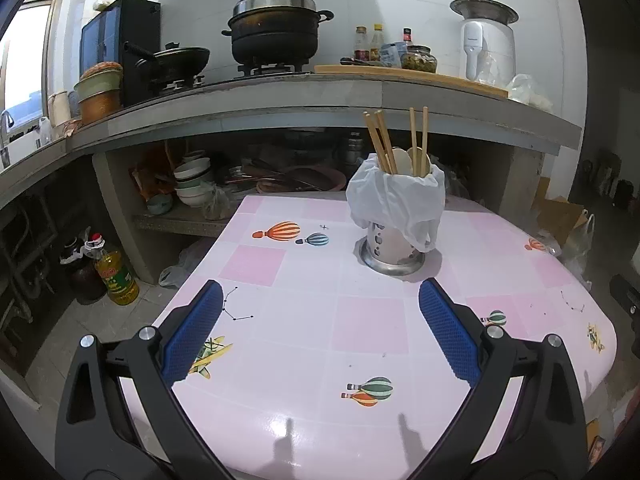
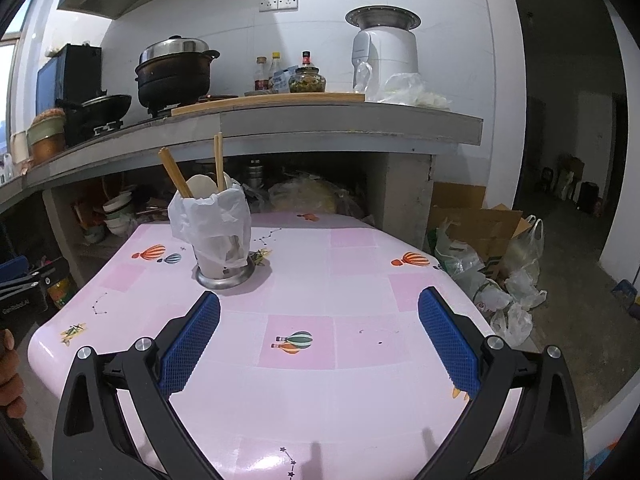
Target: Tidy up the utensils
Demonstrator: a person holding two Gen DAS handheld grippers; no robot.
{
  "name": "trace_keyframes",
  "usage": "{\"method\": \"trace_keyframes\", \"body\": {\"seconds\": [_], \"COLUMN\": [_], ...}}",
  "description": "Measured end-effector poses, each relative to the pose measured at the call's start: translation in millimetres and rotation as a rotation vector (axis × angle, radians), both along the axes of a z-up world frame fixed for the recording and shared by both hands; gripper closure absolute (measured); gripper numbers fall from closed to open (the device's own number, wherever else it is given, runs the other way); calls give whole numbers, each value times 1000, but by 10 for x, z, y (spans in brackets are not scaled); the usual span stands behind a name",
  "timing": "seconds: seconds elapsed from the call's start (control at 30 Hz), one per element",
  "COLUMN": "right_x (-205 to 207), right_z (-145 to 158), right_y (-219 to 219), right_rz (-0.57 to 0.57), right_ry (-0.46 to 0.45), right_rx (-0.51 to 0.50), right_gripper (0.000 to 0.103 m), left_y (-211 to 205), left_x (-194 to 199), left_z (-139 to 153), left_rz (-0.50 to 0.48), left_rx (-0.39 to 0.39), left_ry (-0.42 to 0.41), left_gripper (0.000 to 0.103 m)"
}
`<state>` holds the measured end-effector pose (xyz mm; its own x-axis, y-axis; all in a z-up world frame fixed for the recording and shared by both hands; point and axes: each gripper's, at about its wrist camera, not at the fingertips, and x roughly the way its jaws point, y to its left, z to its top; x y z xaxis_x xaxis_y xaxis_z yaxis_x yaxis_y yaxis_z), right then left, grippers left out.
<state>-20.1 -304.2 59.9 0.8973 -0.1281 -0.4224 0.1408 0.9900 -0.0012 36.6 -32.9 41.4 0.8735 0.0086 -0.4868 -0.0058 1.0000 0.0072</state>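
A metal utensil holder (image 1: 394,244) lined with a white plastic bag stands upright on the pink table (image 1: 360,332). Wooden chopsticks (image 1: 380,142) and pale spoons (image 1: 402,160) stick up out of it. My left gripper (image 1: 320,296) hovers open over the table's near side, a little short of the holder, nothing between its blue pads. In the right wrist view the same holder (image 2: 222,256) sits ahead to the left with chopsticks (image 2: 218,160) poking up. My right gripper (image 2: 319,300) is open and empty, to the holder's right.
A concrete counter (image 1: 320,100) runs behind the table with a lidded pot (image 1: 276,28), wok, sauce bottles and a white appliance (image 1: 486,40). Bowls are stacked under it. An oil bottle (image 1: 114,274) stands on the floor left. Bags and cardboard (image 2: 488,256) lie right of the table. A hand (image 2: 8,368) shows at the left edge.
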Motion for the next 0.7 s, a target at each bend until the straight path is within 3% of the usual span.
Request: {"method": "trace_keyframes", "body": {"seconds": [0.7], "right_x": [10], "right_z": [-2], "right_y": [39], "right_rz": [7], "right_ry": [0], "right_rx": [14], "right_gripper": [6], "left_y": [-51], "left_x": [8], "left_z": [37], "left_rz": [-6], "left_rx": [-14], "left_ry": [3], "left_gripper": [8]}}
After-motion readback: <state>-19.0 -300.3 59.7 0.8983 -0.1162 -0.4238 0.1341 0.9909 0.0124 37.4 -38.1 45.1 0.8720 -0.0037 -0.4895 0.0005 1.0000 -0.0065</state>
